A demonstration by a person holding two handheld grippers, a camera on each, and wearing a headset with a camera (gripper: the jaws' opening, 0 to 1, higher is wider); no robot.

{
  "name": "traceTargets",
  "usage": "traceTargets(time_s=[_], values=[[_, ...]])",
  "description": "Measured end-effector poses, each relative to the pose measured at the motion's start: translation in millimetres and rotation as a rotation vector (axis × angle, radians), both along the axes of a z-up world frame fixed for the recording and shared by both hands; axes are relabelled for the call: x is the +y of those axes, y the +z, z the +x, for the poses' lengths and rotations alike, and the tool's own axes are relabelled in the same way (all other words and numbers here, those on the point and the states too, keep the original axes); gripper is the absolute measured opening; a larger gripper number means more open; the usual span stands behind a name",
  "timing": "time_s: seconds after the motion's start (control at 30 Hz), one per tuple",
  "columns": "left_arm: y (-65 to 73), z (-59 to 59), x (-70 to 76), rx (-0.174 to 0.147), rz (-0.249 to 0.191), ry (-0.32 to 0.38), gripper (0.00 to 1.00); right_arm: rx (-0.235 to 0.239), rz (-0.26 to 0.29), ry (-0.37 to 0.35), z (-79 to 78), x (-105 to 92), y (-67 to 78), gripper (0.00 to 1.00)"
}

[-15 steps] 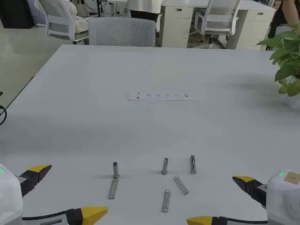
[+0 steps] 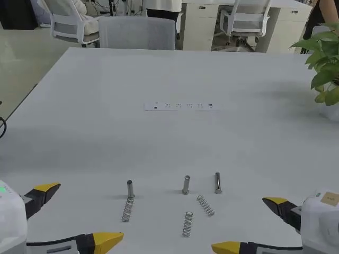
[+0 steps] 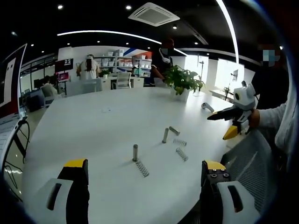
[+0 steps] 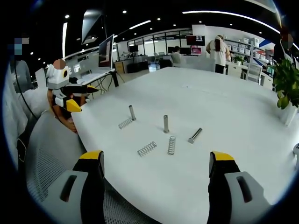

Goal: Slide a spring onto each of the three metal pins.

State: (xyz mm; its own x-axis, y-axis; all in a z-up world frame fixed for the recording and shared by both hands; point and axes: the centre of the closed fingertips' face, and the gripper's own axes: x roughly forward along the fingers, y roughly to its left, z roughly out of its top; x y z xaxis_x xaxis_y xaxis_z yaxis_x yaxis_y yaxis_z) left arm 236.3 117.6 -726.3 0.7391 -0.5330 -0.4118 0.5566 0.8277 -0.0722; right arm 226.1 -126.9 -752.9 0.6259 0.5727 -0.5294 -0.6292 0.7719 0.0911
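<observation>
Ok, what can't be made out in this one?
Head view: the power strip markings, too small to read.
Head view: whether the left spring touches the left pin, too small to tell.
Head view: most of the plant pot, cut off by the right edge.
Head view: the left gripper and right gripper bodies, cut off by the bottom corners.

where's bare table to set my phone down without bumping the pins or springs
The wide bare stretch between the power strip and the pins is free, as is the table left of the strip. It is crowded at the near edge: three pins, three springs, flanked by the left gripper and right gripper.
</observation>
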Motion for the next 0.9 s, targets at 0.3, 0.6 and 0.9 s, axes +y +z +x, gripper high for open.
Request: traceTargets(time_s=[0.3,0.6,0.9], values=[[0.1,-0.8,-0.7,-0.001,-0.001,-0.004,0.99,0.006,0.001,0.004,-0.8,1.3,-2.0,0.93],[-1.6,-0.6,-1.0,0.0,0.005,-0.006,0.99,0.008,-0.001,0.004,0.2,1.3,-1.7,0.92],[-2.7,0.0,-2.0,0.001,0.005,-0.01,0.99,0.011,-0.001,0.003,1.3,0.7,-2.3,0.92]])
